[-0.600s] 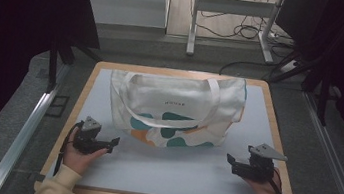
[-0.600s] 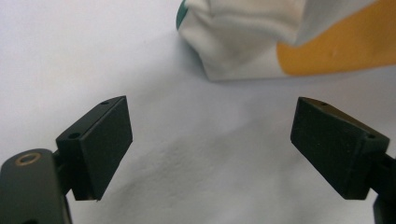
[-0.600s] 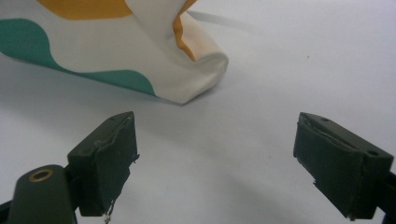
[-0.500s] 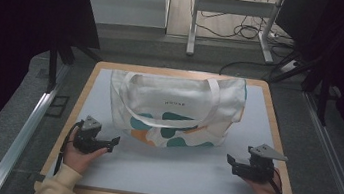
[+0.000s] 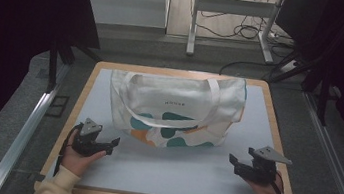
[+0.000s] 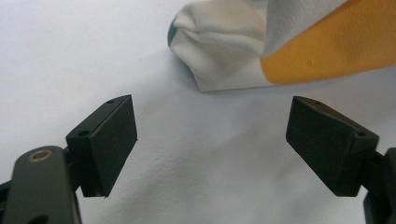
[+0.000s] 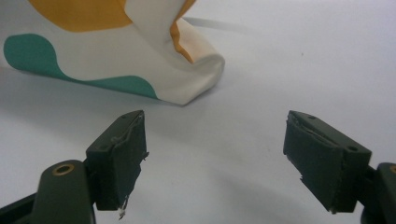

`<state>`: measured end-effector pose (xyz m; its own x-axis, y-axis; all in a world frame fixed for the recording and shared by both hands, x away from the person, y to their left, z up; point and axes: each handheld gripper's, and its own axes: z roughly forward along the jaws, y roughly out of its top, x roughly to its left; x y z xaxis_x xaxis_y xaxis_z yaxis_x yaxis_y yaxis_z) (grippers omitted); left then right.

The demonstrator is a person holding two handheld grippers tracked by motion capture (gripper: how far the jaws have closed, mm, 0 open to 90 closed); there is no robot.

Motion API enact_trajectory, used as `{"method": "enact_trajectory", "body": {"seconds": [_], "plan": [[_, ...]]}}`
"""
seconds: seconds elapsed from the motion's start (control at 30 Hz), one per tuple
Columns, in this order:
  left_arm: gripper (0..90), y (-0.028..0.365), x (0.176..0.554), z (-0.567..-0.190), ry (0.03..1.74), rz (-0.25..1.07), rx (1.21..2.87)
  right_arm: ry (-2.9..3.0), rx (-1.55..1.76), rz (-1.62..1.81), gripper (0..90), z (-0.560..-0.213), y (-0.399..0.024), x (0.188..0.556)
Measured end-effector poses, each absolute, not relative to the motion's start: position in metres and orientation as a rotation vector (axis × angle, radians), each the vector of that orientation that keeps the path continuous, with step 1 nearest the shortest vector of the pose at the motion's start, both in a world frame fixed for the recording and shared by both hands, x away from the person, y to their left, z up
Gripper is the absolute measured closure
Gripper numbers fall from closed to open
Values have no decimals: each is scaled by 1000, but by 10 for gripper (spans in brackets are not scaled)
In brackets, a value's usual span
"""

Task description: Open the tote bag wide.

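The bag (image 5: 177, 109) lies flat on the pale tabletop (image 5: 170, 170), between and beyond the left tool (image 5: 112, 142) and right tool (image 5: 233, 161), both spread and empty; dark room around.

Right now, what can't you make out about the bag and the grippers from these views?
- Tote bag print, high view: small dark wording too small to read.
- Bag interior: cloth lies flat, contents hidden.
- Left gripper view: bag corner cut off by the top edge.
- Right gripper view: bag corner cut off at the top edge too.
- Left gripper and right gripper, high view: pads too small; both open.
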<state>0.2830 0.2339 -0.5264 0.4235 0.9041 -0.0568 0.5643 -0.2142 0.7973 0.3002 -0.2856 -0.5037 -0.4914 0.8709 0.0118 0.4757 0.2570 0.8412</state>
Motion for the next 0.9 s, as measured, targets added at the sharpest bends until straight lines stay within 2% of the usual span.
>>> {"method": "enact_trajectory", "body": {"seconds": [0.27, 0.9], "plan": [[201, 233, 284, -520, 1273, 547, 1911, 2091, 1234, 1157, 242, -507, -290, 297], [212, 236, 277, -509, 1244, 530, 1865, 2083, 1221, 1200, 290, -501, -290, 295]]}}
